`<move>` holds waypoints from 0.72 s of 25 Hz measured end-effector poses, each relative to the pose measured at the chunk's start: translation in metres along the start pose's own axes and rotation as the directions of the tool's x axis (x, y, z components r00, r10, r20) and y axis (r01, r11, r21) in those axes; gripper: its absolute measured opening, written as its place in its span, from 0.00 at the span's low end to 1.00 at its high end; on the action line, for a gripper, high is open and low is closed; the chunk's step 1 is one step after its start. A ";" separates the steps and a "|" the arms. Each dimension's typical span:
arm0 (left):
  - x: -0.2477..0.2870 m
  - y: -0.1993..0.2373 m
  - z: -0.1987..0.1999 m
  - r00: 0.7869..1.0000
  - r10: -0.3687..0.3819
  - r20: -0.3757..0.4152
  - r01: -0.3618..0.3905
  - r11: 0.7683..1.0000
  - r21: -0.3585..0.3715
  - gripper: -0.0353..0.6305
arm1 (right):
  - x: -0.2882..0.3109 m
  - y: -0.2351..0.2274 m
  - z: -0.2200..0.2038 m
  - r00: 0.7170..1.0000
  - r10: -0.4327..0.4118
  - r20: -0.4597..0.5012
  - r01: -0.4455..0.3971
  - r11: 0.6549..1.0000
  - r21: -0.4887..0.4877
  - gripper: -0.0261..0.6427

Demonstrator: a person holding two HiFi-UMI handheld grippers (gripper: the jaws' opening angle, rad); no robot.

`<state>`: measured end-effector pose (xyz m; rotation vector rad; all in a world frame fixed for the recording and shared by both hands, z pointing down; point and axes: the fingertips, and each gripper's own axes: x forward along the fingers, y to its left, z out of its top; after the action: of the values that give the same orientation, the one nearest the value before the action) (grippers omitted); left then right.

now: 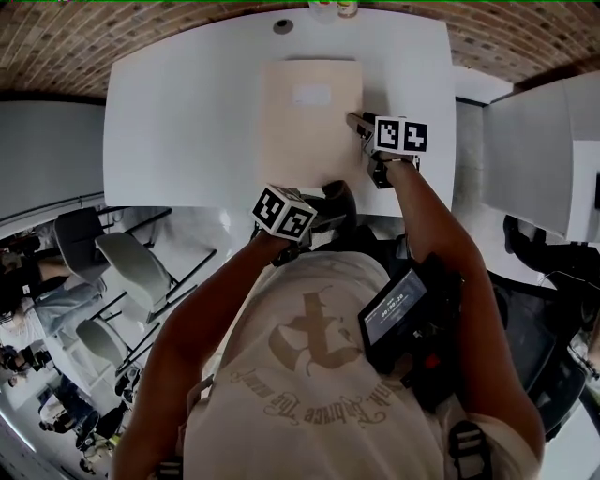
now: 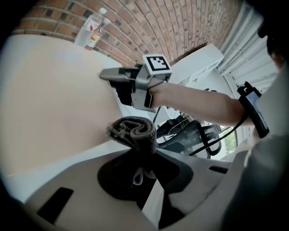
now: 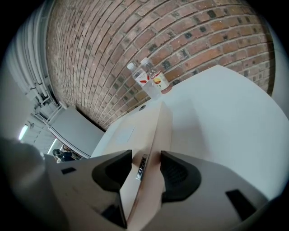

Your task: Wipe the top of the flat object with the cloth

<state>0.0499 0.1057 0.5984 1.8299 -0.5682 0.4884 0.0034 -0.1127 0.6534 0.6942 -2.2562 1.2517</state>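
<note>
A flat beige box (image 1: 309, 131) lies on the white table (image 1: 187, 122). My left gripper (image 1: 328, 195) hovers at the box's near edge, shut on a rolled grey-brown cloth (image 2: 133, 131); in the left gripper view the roll sticks out past the jaws (image 2: 137, 151) beside the box top (image 2: 49, 103). My right gripper (image 1: 358, 123) is at the box's right edge. In the right gripper view its jaws (image 3: 146, 164) clamp that edge of the box (image 3: 135, 131), one pad on each side. The right gripper (image 2: 108, 74) also shows in the left gripper view.
Two water bottles (image 3: 151, 81) stand at the table's far edge against the brick wall. A round cable port (image 1: 283, 26) sits near them. Chairs (image 1: 141, 272) stand on the floor at the left, and another white table (image 1: 534, 159) is at the right.
</note>
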 end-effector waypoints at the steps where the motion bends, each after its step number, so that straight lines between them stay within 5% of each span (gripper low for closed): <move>1: -0.011 0.005 0.003 1.000 0.012 0.026 -0.012 1.000 0.006 0.20 | -0.002 0.001 -0.001 1.000 -0.004 0.001 0.004 1.000 -0.007 0.35; 6: -0.071 0.036 0.022 0.978 0.082 0.192 -0.080 0.997 -0.015 0.20 | -0.013 0.010 -0.007 1.000 -0.022 0.017 0.024 0.996 -0.084 0.33; 8: -0.095 0.050 0.032 0.957 0.119 0.264 -0.117 0.993 -0.022 0.20 | -0.023 0.012 -0.002 0.998 -0.029 0.055 0.034 0.995 -0.093 0.23; 10: -0.118 0.062 0.042 0.926 0.163 0.340 -0.163 0.986 -0.029 0.20 | -0.033 0.018 0.006 0.995 -0.022 0.101 0.033 0.994 -0.107 0.12; 18: -0.189 0.089 0.079 0.789 0.286 0.543 -0.350 0.937 0.015 0.20 | -0.067 0.090 0.023 0.974 0.104 0.199 -0.036 0.946 -0.321 0.08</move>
<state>-0.1502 0.0330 0.5306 1.9935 -1.2746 0.2226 -0.0051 -0.0783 0.5446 0.6564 -2.6001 0.8461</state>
